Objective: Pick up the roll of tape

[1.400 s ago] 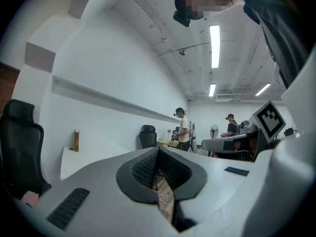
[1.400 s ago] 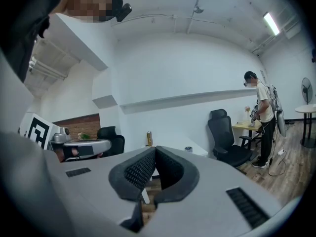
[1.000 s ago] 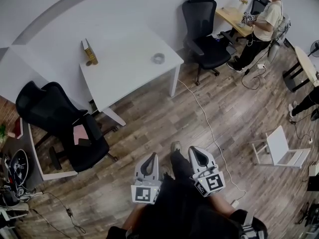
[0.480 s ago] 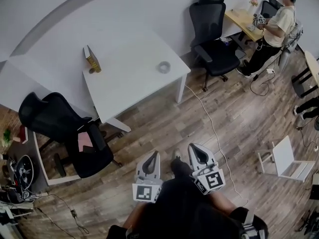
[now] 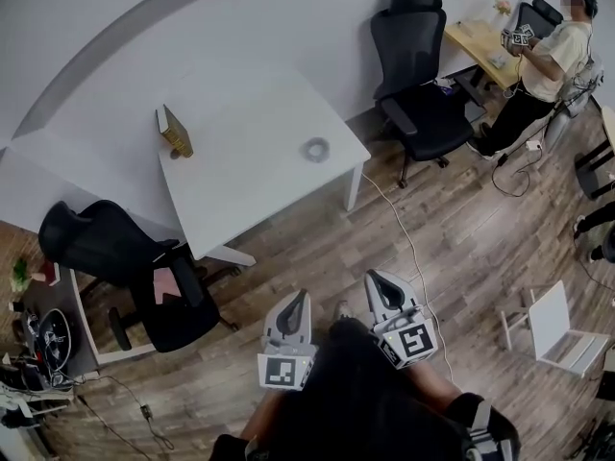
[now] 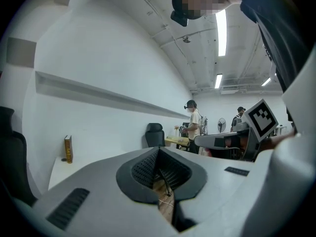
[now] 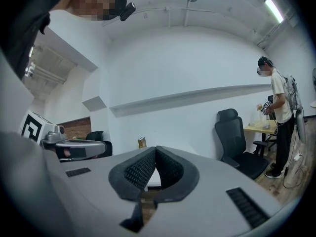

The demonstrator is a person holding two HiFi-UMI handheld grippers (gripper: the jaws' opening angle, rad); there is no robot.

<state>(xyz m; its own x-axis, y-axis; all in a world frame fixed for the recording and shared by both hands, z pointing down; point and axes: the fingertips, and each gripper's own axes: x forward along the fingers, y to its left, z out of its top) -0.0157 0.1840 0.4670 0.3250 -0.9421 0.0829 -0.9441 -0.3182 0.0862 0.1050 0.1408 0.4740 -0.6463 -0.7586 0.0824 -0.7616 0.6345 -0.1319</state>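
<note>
Lying on the far table (image 5: 245, 128), the tape (image 5: 315, 149) is not picked up yet; left gripper (image 5: 300, 297) and right gripper (image 5: 372, 279) are clenched, empty, well apart from it.

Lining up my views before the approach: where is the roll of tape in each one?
Head view: roll of tape on the white table, near its right edge.
Left gripper view: not in it.
Right gripper view: not in it.
Shared landmark: the upright brown book on that table, in all three views.

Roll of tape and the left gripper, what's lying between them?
Head view: only bare wooden floor, then bare white tabletop, between the left gripper and the roll of tape.
</note>
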